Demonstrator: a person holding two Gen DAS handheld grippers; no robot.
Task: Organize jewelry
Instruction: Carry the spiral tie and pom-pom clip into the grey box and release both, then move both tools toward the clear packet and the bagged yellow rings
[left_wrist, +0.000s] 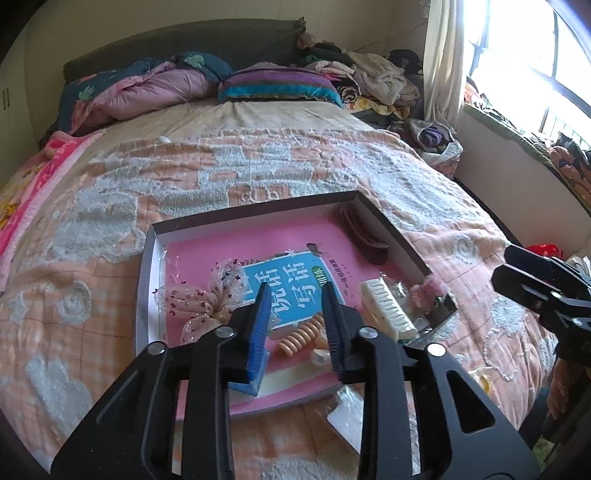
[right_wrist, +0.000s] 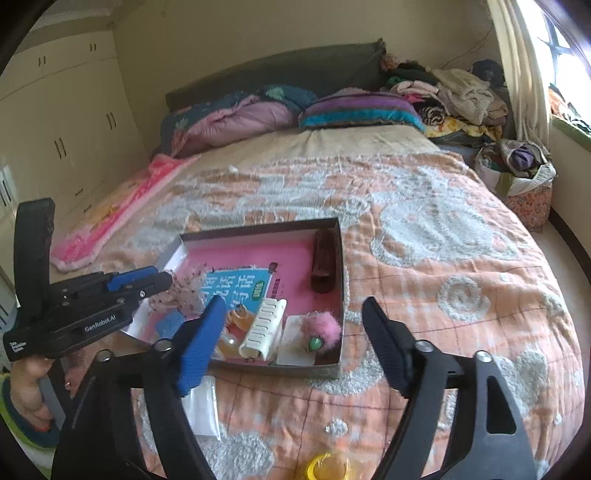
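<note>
- On the bed (left_wrist: 295, 170), we have the shallow box (left_wrist: 151, 258) holding the hair pieces: an orange spiral tie (left_wrist: 301, 334), a white claw clip (left_wrist: 386, 312), a sheer bow (left_wrist: 207, 301), a pink pompom (right_wrist: 321, 328) and a dark clip (right_wrist: 325, 266).
- We keep the left hand-held gripper (left_wrist: 295, 295) narrowly parted and empty, right over the spiral tie, which lies between its tips, its long axis slanting across them.
- We hold the right hand-held gripper (right_wrist: 295, 310) wide and empty before the box's near wall; the white claw clip lies just ahead, long axis pointing roughly away from it.
- We judge the left hand nearer the tie and the right nearer the claw clip.
</note>
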